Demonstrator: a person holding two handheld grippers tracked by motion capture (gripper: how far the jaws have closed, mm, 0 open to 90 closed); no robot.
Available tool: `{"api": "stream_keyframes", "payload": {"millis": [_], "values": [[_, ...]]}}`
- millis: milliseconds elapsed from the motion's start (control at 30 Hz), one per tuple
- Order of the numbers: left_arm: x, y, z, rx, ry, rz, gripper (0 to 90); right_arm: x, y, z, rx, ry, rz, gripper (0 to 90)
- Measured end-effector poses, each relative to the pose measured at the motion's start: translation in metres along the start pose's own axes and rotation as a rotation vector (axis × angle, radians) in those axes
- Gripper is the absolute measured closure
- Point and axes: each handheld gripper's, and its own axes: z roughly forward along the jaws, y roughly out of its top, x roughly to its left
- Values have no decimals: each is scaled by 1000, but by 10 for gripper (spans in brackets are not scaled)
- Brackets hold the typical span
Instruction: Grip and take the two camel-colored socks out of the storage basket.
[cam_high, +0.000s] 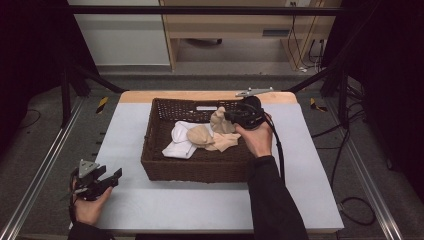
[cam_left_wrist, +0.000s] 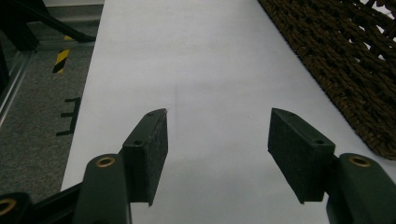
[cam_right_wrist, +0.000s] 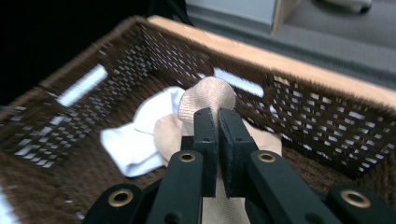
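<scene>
The table (cam_high: 150, 200) is the biggest thing here, a pale grey-white top with a strip of light wood along its far edge, standing on a grey carpeted floor (cam_high: 50, 125) with metal rails along both sides. On the middle of the table, toward the far side, sits a dark brown woven basket (cam_high: 200, 167), rectangular and open at the top, its walls loosely woven so that light shows through the gaps. Inside the basket lie pieces of soft cloth: a white sock (cam_high: 180, 141) on the left part of the floor of the basket, and beside it, touching it, a tan sock (cam_high: 202, 135) bunched into a lump. The right gripper (cam_right_wrist: 217, 116) reaches over the basket's right side from the person's right hand (cam_high: 257, 140), and its jaws are clenched on a fold of another tan sock piece (cam_right_wrist: 208, 95), which stands up from the pile toward the far wall of the basket. The left gripper (cam_left_wrist: 217, 135) rests in the left hand (cam_high: 90, 207) at the near left corner of the table, well apart from the basket, its jaws spread wide and gripping nothing, with bare tabletop between them.
</scene>
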Motion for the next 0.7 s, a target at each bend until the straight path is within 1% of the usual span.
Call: {"api": "stream_keyframes", "payload": {"millis": [133,167,200,233,367,400,433,600,700], "values": [[0,0,0,1,0,1,377,11,5,-21,-27,24,-28,867],[0,0,0,1,-1,2,377,16,6,-31,-45,47,-43,868],[0,0,0,3,1,3,377,19,7,-35,-51,57,-52,868],[0,0,0,4,1,4,377,19,7,-35,-51,57,-52,868],[0,0,0,2,1,0,377,32,7,-52,-78,100,-73,868],[0,0,0,2,2,0,378,38,7,-58,-84,117,-83,868],[0,0,0,2,2,0,378,38,7,-58,-84,117,-83,868],[0,0,0,2,2,1,377,58,5,-76,-101,164,-136,869],[0,0,-1,0,1,1,377,70,2,-86,-108,198,-151,869]]}}
